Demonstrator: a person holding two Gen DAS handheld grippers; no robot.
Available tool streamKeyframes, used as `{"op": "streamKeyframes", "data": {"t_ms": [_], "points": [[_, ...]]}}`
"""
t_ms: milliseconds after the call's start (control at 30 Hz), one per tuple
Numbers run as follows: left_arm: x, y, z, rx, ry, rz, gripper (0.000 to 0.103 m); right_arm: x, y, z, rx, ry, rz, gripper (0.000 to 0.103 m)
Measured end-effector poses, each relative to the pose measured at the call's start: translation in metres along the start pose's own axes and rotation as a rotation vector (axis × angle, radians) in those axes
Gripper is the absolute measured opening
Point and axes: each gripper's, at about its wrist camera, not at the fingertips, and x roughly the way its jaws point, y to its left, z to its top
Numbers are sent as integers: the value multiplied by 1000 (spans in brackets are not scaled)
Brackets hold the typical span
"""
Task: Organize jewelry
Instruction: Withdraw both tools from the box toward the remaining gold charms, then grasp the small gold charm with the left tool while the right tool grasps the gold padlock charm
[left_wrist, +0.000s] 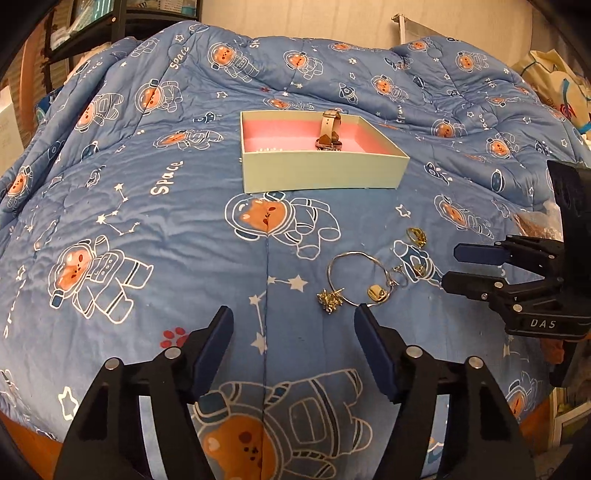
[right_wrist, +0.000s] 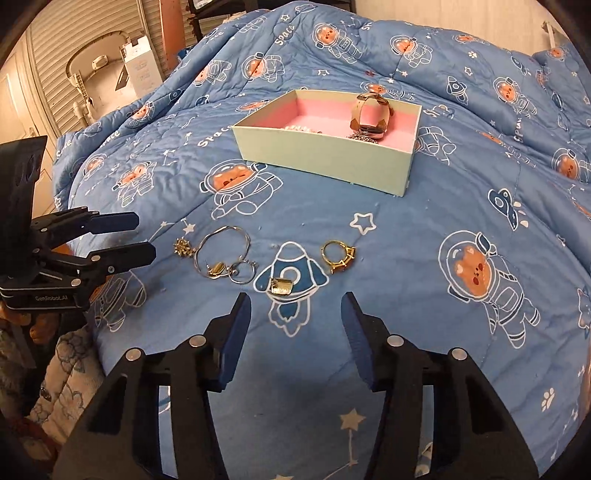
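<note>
Loose gold and silver jewelry (right_wrist: 236, 258) lies on the blue astronaut-print quilt (left_wrist: 147, 221), near side of the pale green pink-lined box (left_wrist: 325, 173) | left gripper (left_wrist: 293, 325), right gripper (right_wrist: 295, 310) both spread, empty | advice: pinch one piece low, lift clear, release inside the box.

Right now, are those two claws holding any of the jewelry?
No. The left gripper and right gripper are both open and empty; the bangle lies loose on the quilt.

Gold and silver on a blue space-print quilt (left_wrist: 147, 229)

Orange astronaut bears, white stars and rockets pattern the quilt; a pale green box (left_wrist: 321, 173) shows pink lining; a gold ring (right_wrist: 338, 254) and silver bangle (right_wrist: 221, 251) gleam.
</note>
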Motion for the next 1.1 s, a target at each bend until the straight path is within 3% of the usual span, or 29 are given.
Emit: {"op": "streamKeyframes", "data": {"t_ms": [133, 367, 433, 667, 800, 933, 1100], "points": [[7, -5, -1, 16, 17, -10, 46, 4, 4, 0, -1, -3, 16, 41], [21, -12, 2, 45, 36, -11, 44, 19, 2, 3, 2, 25, 0, 38], [26, -14, 3, 59, 40, -5, 37, 22, 2, 2, 1, 30, 0, 33], [35, -21, 7, 88, 36, -9, 28, 30, 7, 5, -15, 26, -7, 32], [39, -20, 9, 76, 38, -28, 18, 33, 9, 8, -23, 22, -7, 26], [40, -20, 10, 74, 37, -32, 17, 35, 10, 9, -18, 18, -4, 18], [36, -14, 8, 33, 28, -45, 17, 32, 11, 7, -16, 14, -1, 15]]}}
